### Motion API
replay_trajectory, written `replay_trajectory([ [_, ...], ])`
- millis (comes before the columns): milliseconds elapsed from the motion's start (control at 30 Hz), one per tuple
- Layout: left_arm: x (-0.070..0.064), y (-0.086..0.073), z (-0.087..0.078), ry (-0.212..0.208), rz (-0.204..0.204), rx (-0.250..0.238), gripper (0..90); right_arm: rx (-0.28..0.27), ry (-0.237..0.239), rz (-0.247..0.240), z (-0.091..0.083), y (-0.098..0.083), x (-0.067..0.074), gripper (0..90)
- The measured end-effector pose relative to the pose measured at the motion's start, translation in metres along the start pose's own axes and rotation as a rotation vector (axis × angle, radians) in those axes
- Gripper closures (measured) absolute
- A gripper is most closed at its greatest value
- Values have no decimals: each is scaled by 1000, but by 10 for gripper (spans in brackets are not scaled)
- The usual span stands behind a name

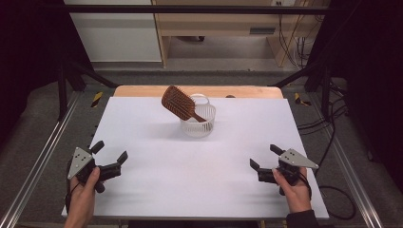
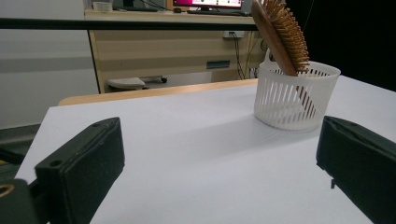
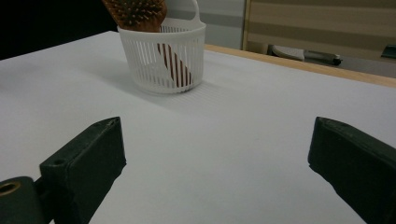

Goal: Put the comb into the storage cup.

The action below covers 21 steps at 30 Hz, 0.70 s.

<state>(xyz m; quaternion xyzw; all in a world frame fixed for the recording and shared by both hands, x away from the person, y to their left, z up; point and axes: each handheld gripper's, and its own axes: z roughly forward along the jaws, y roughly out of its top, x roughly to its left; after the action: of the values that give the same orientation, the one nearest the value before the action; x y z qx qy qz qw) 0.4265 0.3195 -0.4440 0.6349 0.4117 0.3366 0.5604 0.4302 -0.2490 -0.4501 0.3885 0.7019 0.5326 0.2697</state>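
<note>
Apparently done: brush (image 1: 179, 102) stands handle-down in basket (image 1: 198, 124). Left gripper (image 1: 112, 156) and right gripper (image 1: 264, 157) rest near, jaws apart, empty.

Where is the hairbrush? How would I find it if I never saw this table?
Look at the far middle of the white table, where a little white slatted basket stands. The brown wooden hairbrush sticks out of it handle-down, leaning left, its bristly head above the rim.

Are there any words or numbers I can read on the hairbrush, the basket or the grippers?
None can be read.
The brown wooden paddle hairbrush and the white slotted plastic basket bear no writing.
The left gripper and right gripper show no label.
The lit monitor behind the white table is too blurred to read.
</note>
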Motion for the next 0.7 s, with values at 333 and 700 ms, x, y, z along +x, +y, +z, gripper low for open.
replay_trajectory([
  [333, -10, -5, -1, -30, -3, 3, 13, -1, 3, -5, 0, 0, 0, 44],
  [700, -19, -6, -1, -62, -1, 0, 13, 0, 8, -2, 1, -1, 1, 44],
])
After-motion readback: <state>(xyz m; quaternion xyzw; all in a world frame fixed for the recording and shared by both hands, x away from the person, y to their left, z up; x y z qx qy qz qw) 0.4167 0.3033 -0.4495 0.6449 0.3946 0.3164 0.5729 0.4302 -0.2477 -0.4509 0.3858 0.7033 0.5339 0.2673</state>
